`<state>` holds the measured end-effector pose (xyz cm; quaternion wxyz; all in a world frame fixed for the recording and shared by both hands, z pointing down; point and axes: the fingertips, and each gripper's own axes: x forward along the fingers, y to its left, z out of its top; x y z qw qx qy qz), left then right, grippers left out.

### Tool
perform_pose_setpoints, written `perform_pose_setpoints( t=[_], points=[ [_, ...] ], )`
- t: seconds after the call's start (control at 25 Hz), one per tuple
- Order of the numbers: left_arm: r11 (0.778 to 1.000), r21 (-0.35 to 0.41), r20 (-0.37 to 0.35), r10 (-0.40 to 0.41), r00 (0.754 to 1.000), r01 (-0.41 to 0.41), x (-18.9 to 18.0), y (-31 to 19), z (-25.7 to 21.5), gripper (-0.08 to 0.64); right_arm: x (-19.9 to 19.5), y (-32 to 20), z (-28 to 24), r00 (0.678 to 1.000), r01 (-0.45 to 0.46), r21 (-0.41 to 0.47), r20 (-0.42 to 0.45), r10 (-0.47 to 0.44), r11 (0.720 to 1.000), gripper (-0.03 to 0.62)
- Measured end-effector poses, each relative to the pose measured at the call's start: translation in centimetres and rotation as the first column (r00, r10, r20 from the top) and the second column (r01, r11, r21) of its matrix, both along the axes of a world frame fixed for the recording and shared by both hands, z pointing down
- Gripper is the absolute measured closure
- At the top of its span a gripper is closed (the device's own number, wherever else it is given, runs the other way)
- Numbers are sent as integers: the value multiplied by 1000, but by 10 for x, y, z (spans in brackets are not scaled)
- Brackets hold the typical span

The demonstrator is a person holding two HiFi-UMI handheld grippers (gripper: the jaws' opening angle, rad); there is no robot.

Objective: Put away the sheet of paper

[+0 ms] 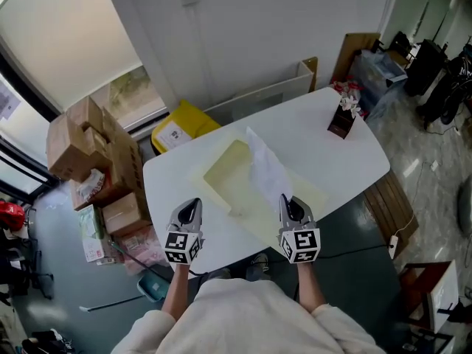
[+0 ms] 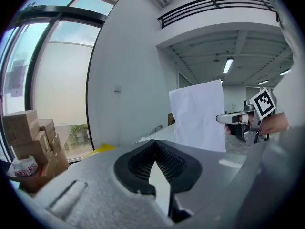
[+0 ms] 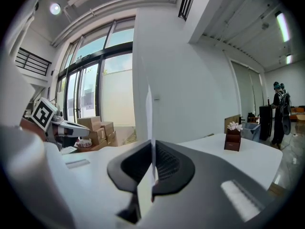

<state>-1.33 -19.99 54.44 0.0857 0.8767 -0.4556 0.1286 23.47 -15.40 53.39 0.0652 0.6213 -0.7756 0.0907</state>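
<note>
My R claw (image 1: 290,201) pinches the paper sheet (image 1: 267,169) upright over the table (image 1: 317,142); L claw (image 1: 191,205) pressed together, empty.

hidden: pale yellow tray (image 1: 221,174) partly behind sheet of paper (image 1: 267,169) | edge-cut: cardboard boxes (image 2: 28,130), left

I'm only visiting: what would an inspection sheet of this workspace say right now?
Surface: white table, mostly bare.
Job's things: sheet of paper held upright above a pale yellow folder that lies on the table.
Clutter: brown holder with white tissue near the far corner.
Grippers: right gripper shut on the sheet's edge; left gripper shut, empty.
Cables: thin cable to a power strip on the floor at the right.
Surroundings: cardboard boxes and a yellow bin beside the table; people standing far off.
</note>
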Motion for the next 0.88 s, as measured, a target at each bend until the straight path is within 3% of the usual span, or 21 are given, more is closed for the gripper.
perform_pose_setpoints(
  t=[0.16, 0.4, 0.6, 0.72, 0.88],
  points=[
    [1000, -5, 10, -1, 1000, 1, 1, -3, 2, 558, -3, -6, 3, 1000, 13, -4, 21, -13, 1000, 591],
    [998, -12, 38, 60, 997, -60, 5, -12, 11, 558, -14, -11, 7, 1000, 7, -20, 17, -6, 1000, 591],
    [993, -34, -1, 113, 994, -113, 0, -18, 17, 558, -29, -6, 11, 998, -36, -50, 46, 39, 998, 591],
    [989, -41, -25, 144, 989, -145, 0, -20, 21, 558, -32, -3, 12, 989, -75, -68, 124, 83, 995, 591],
    [984, -48, -46, 170, 984, -172, -4, -22, 26, 558, -30, 1, 17, 947, -135, -103, 280, 159, 986, 591]
  ],
)
